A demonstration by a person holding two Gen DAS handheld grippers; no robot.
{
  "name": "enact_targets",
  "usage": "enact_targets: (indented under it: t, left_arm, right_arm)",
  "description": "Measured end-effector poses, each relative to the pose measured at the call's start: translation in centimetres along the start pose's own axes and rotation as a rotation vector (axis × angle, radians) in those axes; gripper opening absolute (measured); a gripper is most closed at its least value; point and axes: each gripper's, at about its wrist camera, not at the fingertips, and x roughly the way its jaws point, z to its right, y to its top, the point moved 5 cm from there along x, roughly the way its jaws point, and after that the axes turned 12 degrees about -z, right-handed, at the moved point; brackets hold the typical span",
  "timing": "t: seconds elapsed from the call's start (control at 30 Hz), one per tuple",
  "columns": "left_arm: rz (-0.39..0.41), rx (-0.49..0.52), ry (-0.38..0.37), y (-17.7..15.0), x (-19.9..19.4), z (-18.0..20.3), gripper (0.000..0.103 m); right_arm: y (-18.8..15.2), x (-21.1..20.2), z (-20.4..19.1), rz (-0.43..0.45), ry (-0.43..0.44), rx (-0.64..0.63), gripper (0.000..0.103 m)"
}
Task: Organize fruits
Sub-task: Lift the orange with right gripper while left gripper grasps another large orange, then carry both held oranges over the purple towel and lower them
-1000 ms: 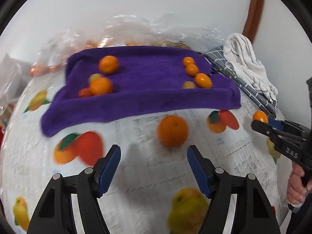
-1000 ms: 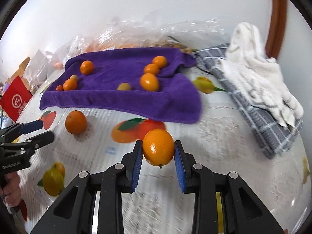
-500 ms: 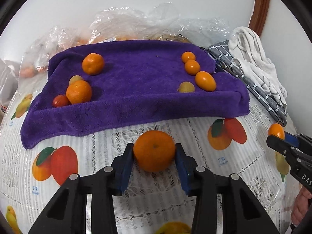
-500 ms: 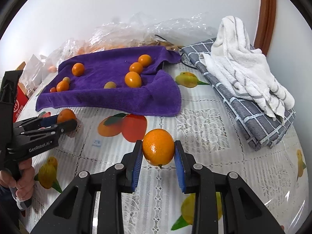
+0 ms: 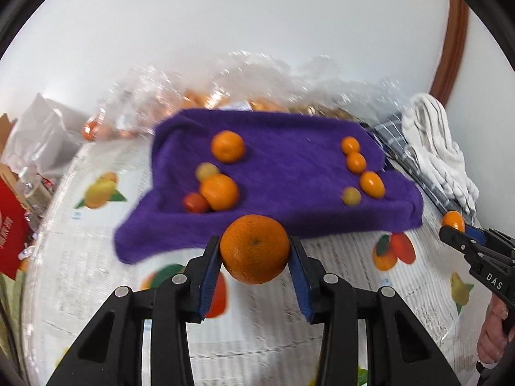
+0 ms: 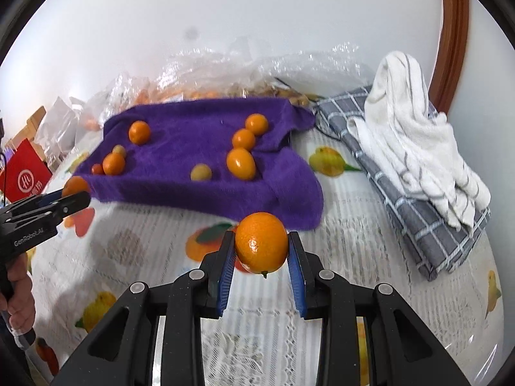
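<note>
Orange fills both grips: the left gripper (image 5: 255,265) is clamped on a round orange (image 5: 254,248), and the right gripper (image 6: 260,265) is pinched tight on a smaller orange (image 6: 261,242), both held clear above the fruit-print tablecloth (image 6: 338,289) just in front of the purple towel (image 5: 289,173). Several small fruits lie on that towel in two clusters, left and right. Only the right view shows the whole white towel (image 6: 415,141) on its grey checked cloth (image 6: 428,225); only the left view shows a hand (image 5: 492,331) under the right gripper. A second ago the left jaws stood wide with the orange resting on the tablecloth; now it is lifted.
</note>
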Motion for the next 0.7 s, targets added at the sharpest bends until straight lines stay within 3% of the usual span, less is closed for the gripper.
enact_targets:
  t: [0.43,0.7]
  left_arm:
    - [0.101,-0.04,0.09,3.9,-4.0,-2.1,0.039]
    - [0.117,-0.058,0.087,5.8,-4.0,-2.4,0.039]
  right_arm:
    - [4.1,-2.1,-0.8,0.051,-0.028,-0.007,0.032]
    - [5.8,-2.1,-0.8,0.058,-0.024,0.009,0.032]
